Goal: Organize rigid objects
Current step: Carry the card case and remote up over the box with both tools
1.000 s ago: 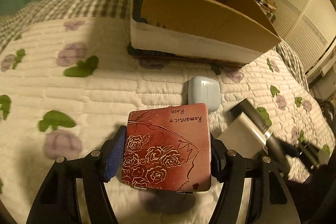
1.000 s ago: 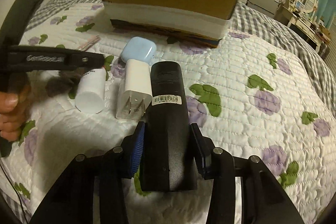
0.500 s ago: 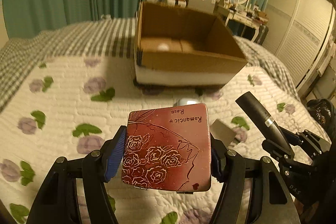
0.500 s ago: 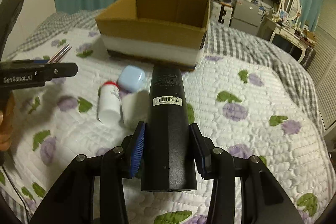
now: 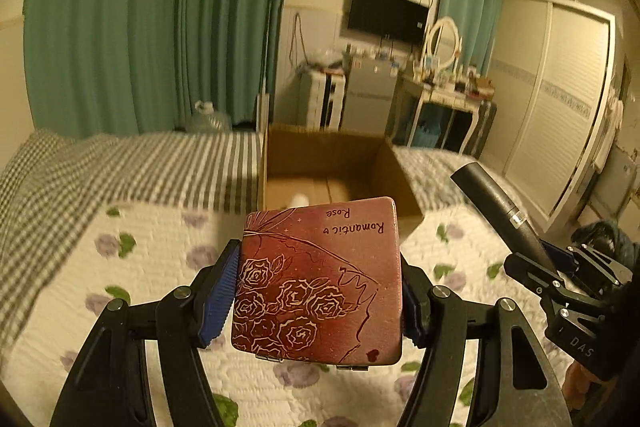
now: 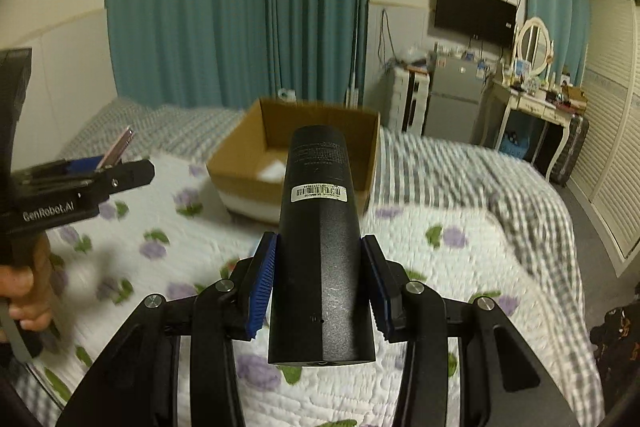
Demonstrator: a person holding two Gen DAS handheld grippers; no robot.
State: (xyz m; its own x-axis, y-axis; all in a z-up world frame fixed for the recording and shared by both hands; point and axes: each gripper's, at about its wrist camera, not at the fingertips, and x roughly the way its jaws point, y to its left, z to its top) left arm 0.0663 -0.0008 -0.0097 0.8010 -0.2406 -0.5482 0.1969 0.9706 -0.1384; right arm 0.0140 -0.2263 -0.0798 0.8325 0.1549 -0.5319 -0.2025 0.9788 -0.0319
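My left gripper (image 5: 316, 291) is shut on a flat red tin (image 5: 320, 279) printed with roses and the words "Romantic Rose". It hangs above the quilt, short of an open cardboard box (image 5: 276, 155) that holds something small and white. My right gripper (image 6: 318, 283) is shut on a long black device (image 6: 320, 251) with a barcode label, held up in front of the same box (image 6: 236, 155). In the left wrist view the black device (image 5: 496, 211) and right gripper (image 5: 556, 267) show at the right. In the right wrist view the left gripper (image 6: 120, 167) shows at the left with the tin (image 6: 118, 147) edge-on.
The flowered quilt (image 6: 420, 227) covers the bed, with a checked blanket (image 5: 132, 167) behind it. Teal curtains (image 6: 240, 7), a small fridge (image 6: 452, 103), a dressing table with a mirror (image 6: 532, 47) and sliding wardrobe doors (image 5: 560, 115) line the far side. A person's hand (image 6: 28, 291) grips the left handle.
Both grippers have risen with their loads and tilted up. The room and the box's inside have come into view, and the small items on the quilt have dropped out of sight.
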